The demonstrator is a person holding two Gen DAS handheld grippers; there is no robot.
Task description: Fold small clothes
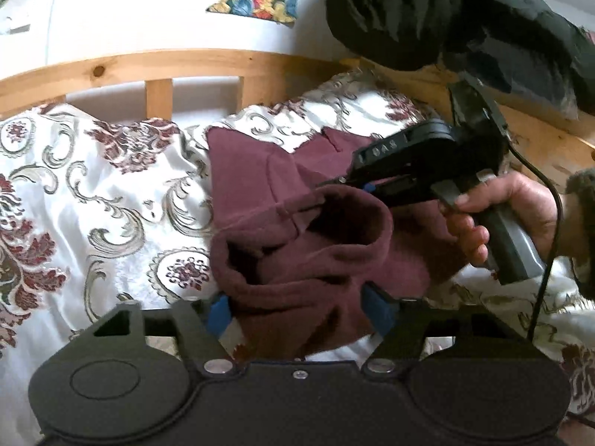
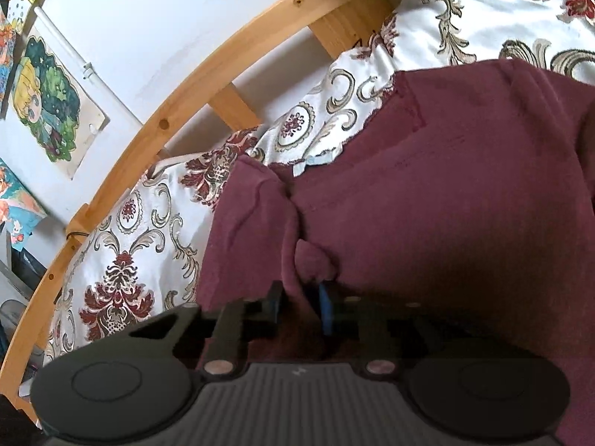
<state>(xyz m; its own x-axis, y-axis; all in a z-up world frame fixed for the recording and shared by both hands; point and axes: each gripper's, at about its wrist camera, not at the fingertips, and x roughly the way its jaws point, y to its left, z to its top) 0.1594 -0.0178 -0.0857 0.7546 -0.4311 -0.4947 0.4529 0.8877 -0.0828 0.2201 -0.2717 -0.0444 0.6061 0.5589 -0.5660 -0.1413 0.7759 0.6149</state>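
Both sets of jaws are at the same maroon fleece garment (image 1: 297,230), which lies rumpled on the white satin bedspread with maroon and grey scrollwork (image 1: 93,193).

Left gripper (image 1: 303,306): my jaws stand partly apart with the near bunched edge of the garment between the blue pads (image 1: 219,310). From the left wrist view I cannot confirm that the pads press on the cloth; I record them as not yet clenched.

Right gripper (image 2: 297,306): my jaws are clenched on a small pinched ridge of the fleece, seen bulging just ahead of the pads in the right wrist view. In the left wrist view the same tool reaches in from the right side, held by my right hand (image 1: 498,215), its tips at a rolled tube-like opening, probably a cuff or a sleeve end.

Governing relation: the garment runs away from the left jaws toward the light pine slatted bed rail (image 1: 186,63), long axis roughly fore and aft in that view. The right jaws sit further along it, beyond the left. In my judgement, any fold will need the left grip secured first.

Surroundings: a dark green padded sleeve (image 1: 446,18) hangs across the upper right, and colourful cartoon drawings (image 2: 52,100) are fixed to the white wall (image 2: 167,18). No containers are in view.
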